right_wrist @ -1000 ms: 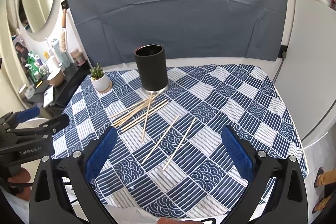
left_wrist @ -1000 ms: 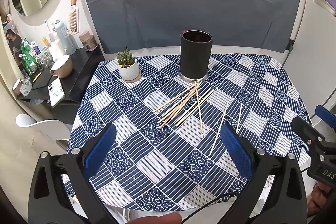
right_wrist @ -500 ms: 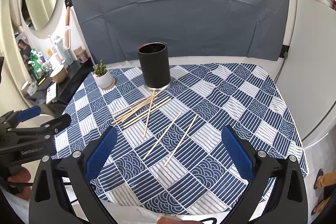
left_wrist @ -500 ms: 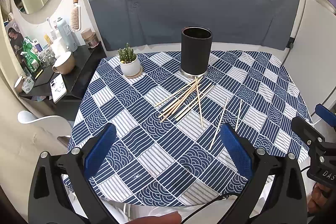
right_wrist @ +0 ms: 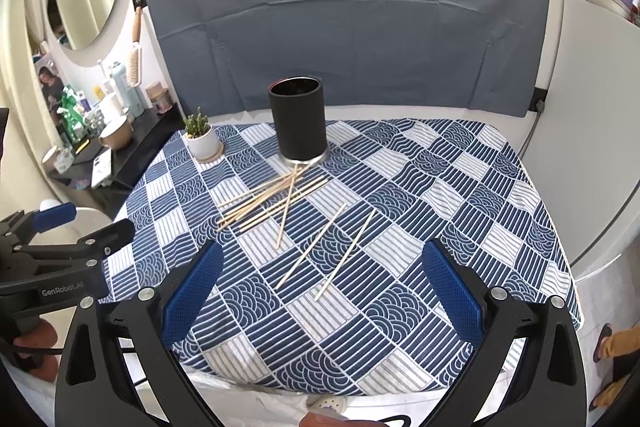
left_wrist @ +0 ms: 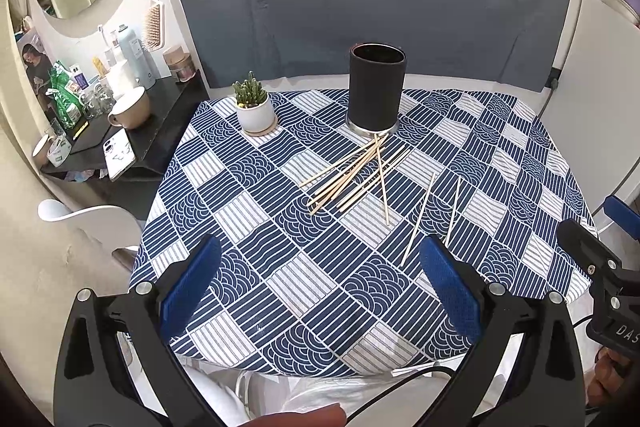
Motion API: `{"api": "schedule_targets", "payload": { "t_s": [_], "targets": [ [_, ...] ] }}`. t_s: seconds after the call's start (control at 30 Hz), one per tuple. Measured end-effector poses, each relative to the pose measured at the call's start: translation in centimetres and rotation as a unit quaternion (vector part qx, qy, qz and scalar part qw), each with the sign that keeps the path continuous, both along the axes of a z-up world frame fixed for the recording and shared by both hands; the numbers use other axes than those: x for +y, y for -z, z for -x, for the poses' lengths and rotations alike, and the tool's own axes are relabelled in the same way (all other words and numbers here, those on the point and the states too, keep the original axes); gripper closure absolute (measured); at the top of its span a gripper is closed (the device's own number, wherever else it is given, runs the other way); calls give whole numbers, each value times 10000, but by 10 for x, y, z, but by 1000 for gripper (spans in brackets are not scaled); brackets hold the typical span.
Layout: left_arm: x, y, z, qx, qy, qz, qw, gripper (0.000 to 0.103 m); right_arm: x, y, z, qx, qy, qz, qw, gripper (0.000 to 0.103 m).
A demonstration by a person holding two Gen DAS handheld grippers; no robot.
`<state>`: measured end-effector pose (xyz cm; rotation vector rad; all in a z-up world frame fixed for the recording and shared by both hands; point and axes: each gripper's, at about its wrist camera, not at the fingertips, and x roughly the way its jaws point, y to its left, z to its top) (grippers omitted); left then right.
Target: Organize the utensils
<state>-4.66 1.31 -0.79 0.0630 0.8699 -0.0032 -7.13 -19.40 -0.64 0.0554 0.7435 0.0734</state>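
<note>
Loosely, thin wooden sticks (left_wrist: 352,173) fan before matte cylindrical holder (left_wrist: 376,89).

Both views are bright, evenly lit and sharp, with only soft, faint shadows. Fisheye distortion bends the edges, and black vignetting fills the corners.

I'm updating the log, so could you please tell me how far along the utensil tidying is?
Nothing looks done yet: I cannot see any stick standing in the black holder. Nothing is in hand either; the left gripper and right gripper are both open and empty above the near table edge. Left to do: the bundle of wooden sticks lying by the holder's base, plus two loose sticks nearer the grippers.
</note>
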Motion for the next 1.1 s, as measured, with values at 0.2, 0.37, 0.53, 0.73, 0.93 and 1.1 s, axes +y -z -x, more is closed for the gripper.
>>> {"api": "schedule_targets", "payload": {
  "t_s": [0.2,0.37,0.53,0.73,0.93,1.1],
  "targets": [
    [0,2,4,17,-19,34,10000,6,0,0,6,-2,9,10,10000,8],
    [0,3,-1,12,-16,25,10000,6,-1,0,-2,15,30,-14,10000,8],
    [-1,6,-14,151,14,29,9999,6,-3,4,-15,163,50,-85,9998,8],
    [-1,16,-41,435,74,63,9990,6,-12,19,-44,516,321,-204,9979,8],
    [-9,27,-72,726,304,128,9968,6,-19,33,-78,914,479,-236,9944,8],
    [-11,42,-104,1051,338,145,9938,6,-25,52,-110,1360,591,-275,9886,8]
  ]
}}
